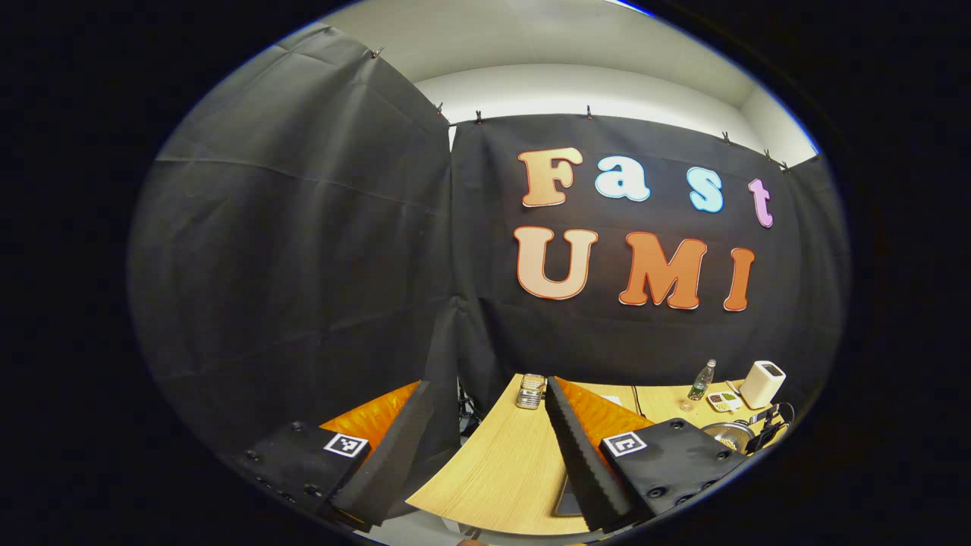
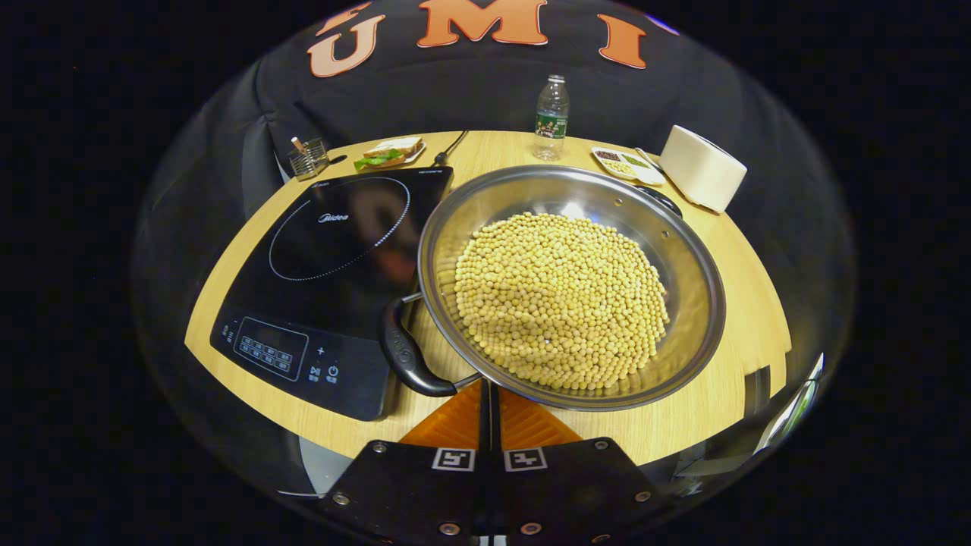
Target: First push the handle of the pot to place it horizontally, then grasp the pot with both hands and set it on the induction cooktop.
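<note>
In the right gripper view a wide steel pot full of yellow beans stands on the wooden table, right of the black induction cooktop. One black pot handle points to the near left, over the cooktop's edge; the other handle is at the far right. My right gripper is shut with nothing in it, its tips at the pot's near rim just right of the near handle. My left gripper is open over the table's left end, aimed at the booth wall. The pot lies far to its right.
At the table's back stand a water bottle, a white cylinder, a small compartment dish, a plate with a sandwich and a small glass holder. A power cord runs behind the cooktop.
</note>
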